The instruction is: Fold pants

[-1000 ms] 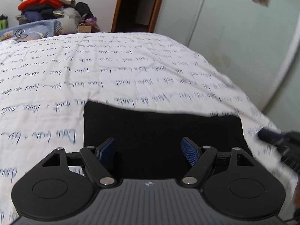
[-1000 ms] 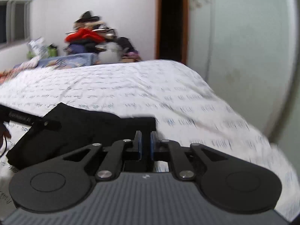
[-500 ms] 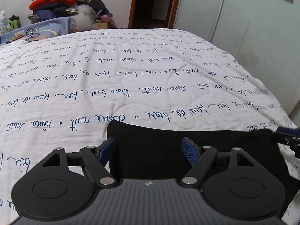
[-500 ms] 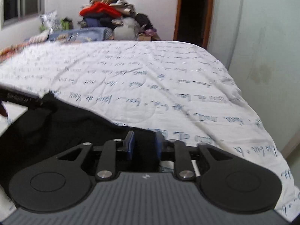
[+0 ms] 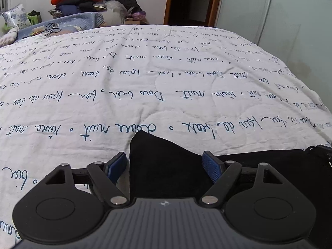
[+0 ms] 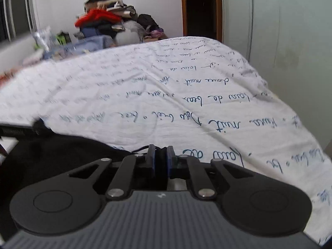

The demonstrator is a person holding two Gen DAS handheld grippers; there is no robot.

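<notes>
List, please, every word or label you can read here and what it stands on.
"douce nuit": blue script on the bedspread, seen upside down.
"Dors bien": same bedspread, probably.
"fais de beaux": same, less sure.
Farther rows: too small or blurred to read.
Pants: no text visible.

right gripper [image 6: 160,159] closing on pants [image 6: 62,155], both lower

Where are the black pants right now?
The black pants lie on the near edge of the script-printed bedspread, directly under both grippers.
</notes>
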